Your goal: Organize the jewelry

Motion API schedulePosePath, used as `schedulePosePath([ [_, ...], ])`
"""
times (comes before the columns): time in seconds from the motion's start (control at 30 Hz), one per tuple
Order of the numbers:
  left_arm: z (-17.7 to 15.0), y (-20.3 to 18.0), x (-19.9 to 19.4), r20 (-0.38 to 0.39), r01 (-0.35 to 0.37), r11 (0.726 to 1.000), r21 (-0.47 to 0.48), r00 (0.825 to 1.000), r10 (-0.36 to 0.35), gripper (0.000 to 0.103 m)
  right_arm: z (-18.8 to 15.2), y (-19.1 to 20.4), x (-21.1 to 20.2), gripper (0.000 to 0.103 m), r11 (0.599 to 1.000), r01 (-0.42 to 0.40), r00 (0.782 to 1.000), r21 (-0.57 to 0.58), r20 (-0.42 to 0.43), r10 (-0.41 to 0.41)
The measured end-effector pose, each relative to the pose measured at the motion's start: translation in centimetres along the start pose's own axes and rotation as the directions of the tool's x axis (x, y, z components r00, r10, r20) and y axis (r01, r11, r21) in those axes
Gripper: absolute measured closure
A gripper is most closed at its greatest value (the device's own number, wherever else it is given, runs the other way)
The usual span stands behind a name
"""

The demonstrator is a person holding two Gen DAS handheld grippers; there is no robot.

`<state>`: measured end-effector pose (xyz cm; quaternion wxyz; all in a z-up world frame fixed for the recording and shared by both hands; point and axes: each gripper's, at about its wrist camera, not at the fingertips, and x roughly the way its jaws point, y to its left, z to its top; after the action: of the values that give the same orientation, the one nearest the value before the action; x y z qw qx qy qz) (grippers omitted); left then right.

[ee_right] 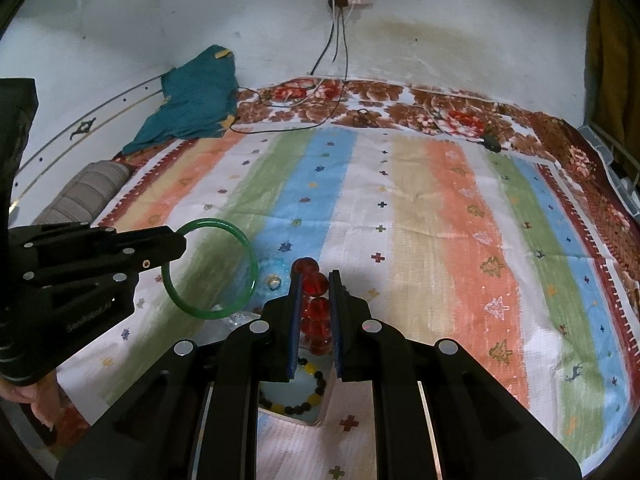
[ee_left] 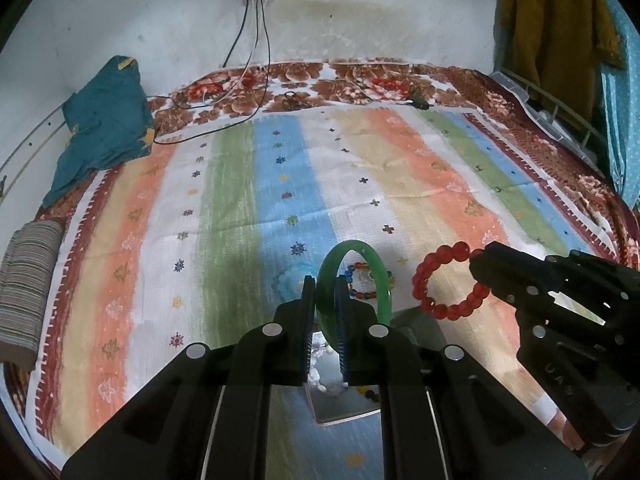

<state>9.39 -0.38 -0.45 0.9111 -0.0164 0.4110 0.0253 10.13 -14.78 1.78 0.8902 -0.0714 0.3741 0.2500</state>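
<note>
Both pieces are lifted off the bed now. Left tongs (ee_left: 325,280) nearly closed, pinching the smooth green glassy bangle (ee_left: 354,280) by its rim, held upright above the striped bedsheet (ee_left: 224,208). Right tongs (ee_right: 316,280) also squeezed in, w/ the red round-bead bracelet (ee_right: 314,308) clamped between the pads, hanging edge-on. Looks like the carry step: next move prob. is lowering each into the open box (ee_left: 340,404) below the tongs, w/o snagging what's already inside. Box is mostly hidden behind the tongs; can't tell its compartments. A multicolour bead bracelet (ee_left: 362,280) and a pale blue one (ee_left: 290,278) lie on the sheet beyond, partly blocked. Black-and-yellow beads (ee_right: 300,396) show in the box.
</note>
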Motion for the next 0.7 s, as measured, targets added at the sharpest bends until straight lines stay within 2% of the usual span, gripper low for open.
schedulePosePath([
  [0.53,-1.3,0.3,-1.1,-0.013,0.002,1.0,-0.019,1.0,-0.002,0.093,-1.4,0.9,-0.5,0.089,0.999,-0.038,0.999,-0.003,-0.02,0.038],
  [0.63,-1.4,0.3,-0.8,-0.036,0.006,1.0,-0.022,0.999,-0.007,0.093,-1.7,0.8,-0.4,0.089,0.999,-0.042,0.999,0.001,-0.035,0.042],
  [0.67,-1.5,0.3,-0.6,-0.055,0.018,0.999,-0.032,0.998,-0.02,0.092,-1.8,0.8,-0.3,0.088,0.999,-0.034,0.998,0.001,-0.044,0.034],
  [0.7,-1.6,0.4,-0.4,-0.071,0.027,0.999,-0.039,0.997,-0.03,0.092,-1.9,0.8,-0.2,0.079,1.0,-0.025,0.998,-0.003,-0.056,0.025],
])
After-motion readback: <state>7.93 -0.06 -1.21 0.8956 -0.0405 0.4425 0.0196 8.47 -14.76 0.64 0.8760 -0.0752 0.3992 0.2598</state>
